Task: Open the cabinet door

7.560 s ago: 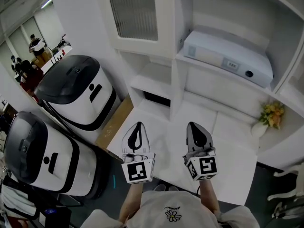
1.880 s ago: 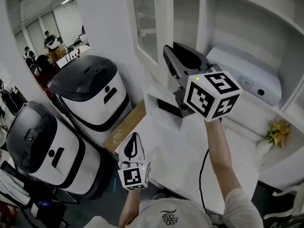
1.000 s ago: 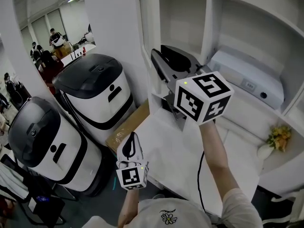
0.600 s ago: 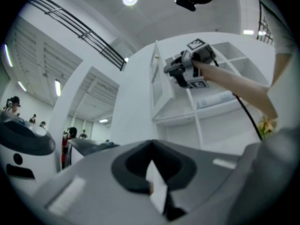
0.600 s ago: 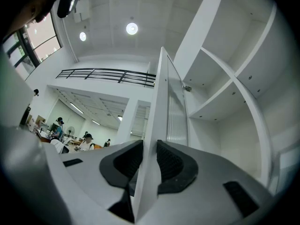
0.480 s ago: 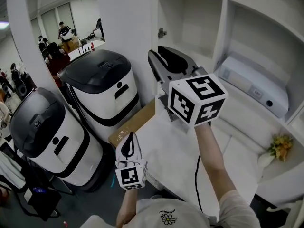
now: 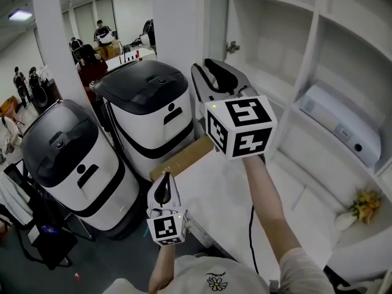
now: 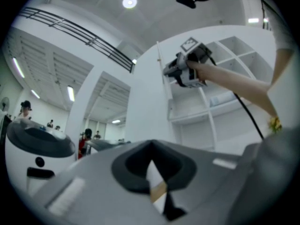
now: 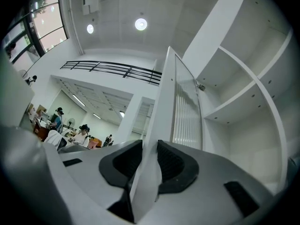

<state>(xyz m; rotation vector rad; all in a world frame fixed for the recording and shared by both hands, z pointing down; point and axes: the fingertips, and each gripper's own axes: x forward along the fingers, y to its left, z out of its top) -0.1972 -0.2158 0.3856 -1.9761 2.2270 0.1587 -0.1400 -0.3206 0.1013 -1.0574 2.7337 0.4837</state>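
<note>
Right gripper (image 9: 149,146): its jaws are opening. The free edge of the cabinet door (image 9: 185,102) stands upright between the two dark pads, which lie close along its two faces.
Right arm (image 7: 263,195): a bare forearm reaches up and forward from the person's shoulder, almost straight. The gripper is held high and tips a little above level. Its marker cube (image 7: 240,126) faces the head camera.
Cabinet door, from the right gripper: it runs up and away from the jaws. The ribbed glass panel is just right of the edge between the pads. The hinge (image 9: 200,86) is beyond that, where the door meets the cabinet.
Cabinet (image 7: 318,60): right of the right gripper, with open white shelves. On a lower shelf a white box-shaped device (image 7: 343,130) sits below and right of the gripper. A small bunch of flowers (image 7: 362,204) is lower again.
Left gripper (image 7: 165,179): its jaw tips are pressed together with nothing held. Only a sliver of background shows through the loop of the pads.
Left arm: kept low and close to the body, the gripper pointing forward and slightly up. It is well below the right gripper and a little to its left.
Near the left gripper: the corner of a white table (image 7: 226,195) is just to its right. A cardboard box (image 7: 184,158) is ahead of it. Two white-and-black machines (image 7: 147,112) stand ahead and to its left.
</note>
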